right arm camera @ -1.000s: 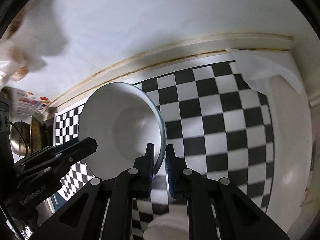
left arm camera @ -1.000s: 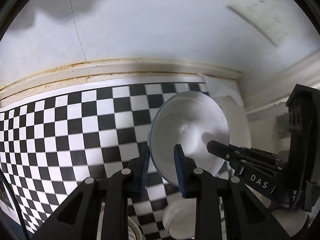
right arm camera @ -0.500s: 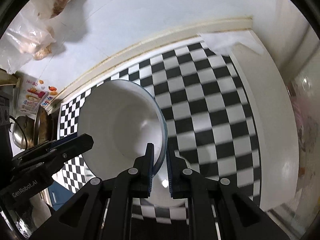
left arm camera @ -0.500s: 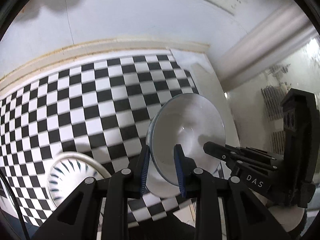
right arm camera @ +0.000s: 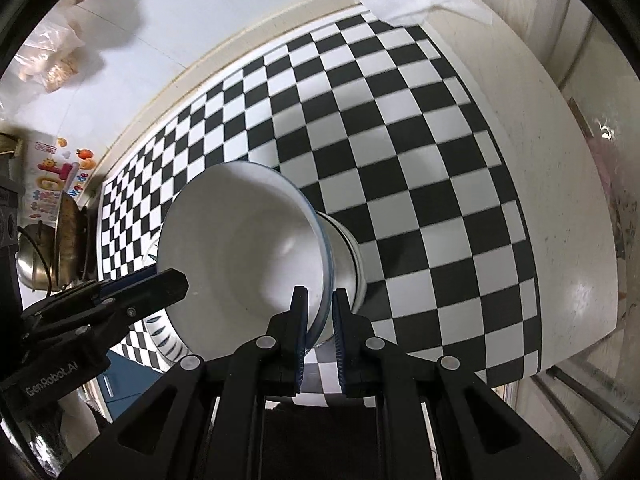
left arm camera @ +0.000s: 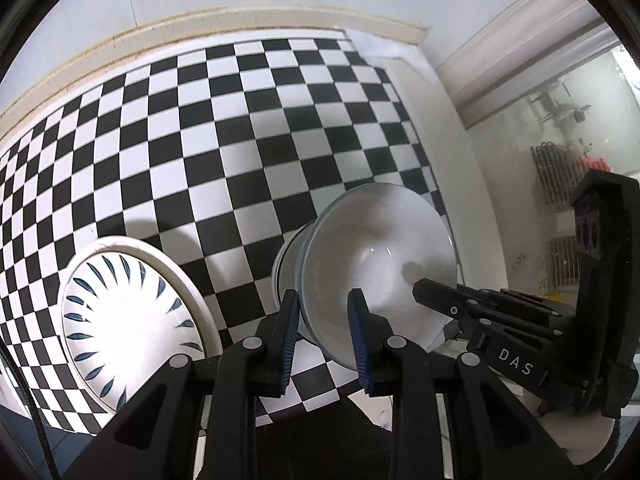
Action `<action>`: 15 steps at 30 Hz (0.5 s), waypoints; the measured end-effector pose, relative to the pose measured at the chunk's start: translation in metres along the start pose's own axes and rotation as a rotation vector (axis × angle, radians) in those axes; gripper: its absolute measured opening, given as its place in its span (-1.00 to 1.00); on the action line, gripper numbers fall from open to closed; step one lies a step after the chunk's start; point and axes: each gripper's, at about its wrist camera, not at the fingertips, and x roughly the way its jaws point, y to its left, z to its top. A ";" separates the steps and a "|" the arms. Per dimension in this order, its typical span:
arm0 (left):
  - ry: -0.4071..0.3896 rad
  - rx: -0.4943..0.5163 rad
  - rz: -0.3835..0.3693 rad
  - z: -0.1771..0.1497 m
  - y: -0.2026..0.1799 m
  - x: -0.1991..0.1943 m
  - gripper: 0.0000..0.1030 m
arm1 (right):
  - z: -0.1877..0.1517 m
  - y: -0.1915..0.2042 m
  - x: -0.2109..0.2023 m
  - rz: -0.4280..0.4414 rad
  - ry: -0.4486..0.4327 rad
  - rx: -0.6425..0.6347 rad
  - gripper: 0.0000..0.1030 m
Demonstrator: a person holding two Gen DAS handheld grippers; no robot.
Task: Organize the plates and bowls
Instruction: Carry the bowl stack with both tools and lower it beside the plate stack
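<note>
A white bowl (left arm camera: 380,264) with a bluish rim hangs tilted just above the checkered cloth (left arm camera: 200,140). My left gripper (left arm camera: 323,308) is shut on its near rim. The right gripper (right arm camera: 320,300) is shut on the opposite rim of the same bowl (right arm camera: 240,256). Each gripper shows in the other's view: the right one (left arm camera: 424,290) reaching in from the right, the left one (right arm camera: 176,280) from the left. A second white bowl (left arm camera: 286,268) stands on the cloth right under the held one, and it also shows in the right wrist view (right arm camera: 348,264). Whether the two touch I cannot tell.
A white plate with blue petal marks (left arm camera: 128,320) lies on the cloth left of the bowls. The bare white counter edge (right arm camera: 560,200) runs along the right, with glass (left arm camera: 560,140) beyond. A steel pot (right arm camera: 40,256) and a hanging food bag (right arm camera: 52,68) are at far left.
Both grippers have carried the bowl across the cloth and a little lower. The patterned plate and the second bowl have come into view beneath it. The grips stay the same.
</note>
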 end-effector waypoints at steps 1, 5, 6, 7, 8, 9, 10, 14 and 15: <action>0.006 -0.001 0.002 -0.001 0.000 0.003 -0.56 | 0.000 -0.001 0.002 -0.002 0.004 0.001 -0.74; 0.018 -0.010 0.015 -0.002 0.003 0.012 -0.57 | 0.000 -0.003 0.011 -0.012 0.022 -0.004 -0.74; 0.020 -0.014 0.017 -0.003 0.004 0.014 -0.57 | -0.001 -0.003 0.013 -0.015 0.026 -0.007 -0.73; 0.023 -0.017 0.019 -0.003 0.005 0.016 -0.57 | -0.001 -0.003 0.015 -0.018 0.030 -0.010 -0.73; 0.026 -0.020 0.020 -0.002 0.005 0.017 -0.57 | -0.001 -0.002 0.017 -0.019 0.035 -0.013 -0.73; 0.016 -0.007 0.020 -0.003 0.006 0.019 -0.56 | -0.001 -0.002 0.018 -0.020 0.038 -0.014 -0.73; 0.017 -0.008 0.023 -0.003 0.007 0.020 -0.56 | 0.000 -0.001 0.019 -0.020 0.041 -0.016 -0.73; 0.026 -0.014 0.031 -0.003 0.008 0.025 -0.57 | 0.001 0.000 0.021 -0.026 0.045 -0.028 -0.72; 0.028 -0.016 0.032 -0.003 0.008 0.026 -0.57 | 0.002 0.000 0.021 -0.027 0.046 -0.029 -0.72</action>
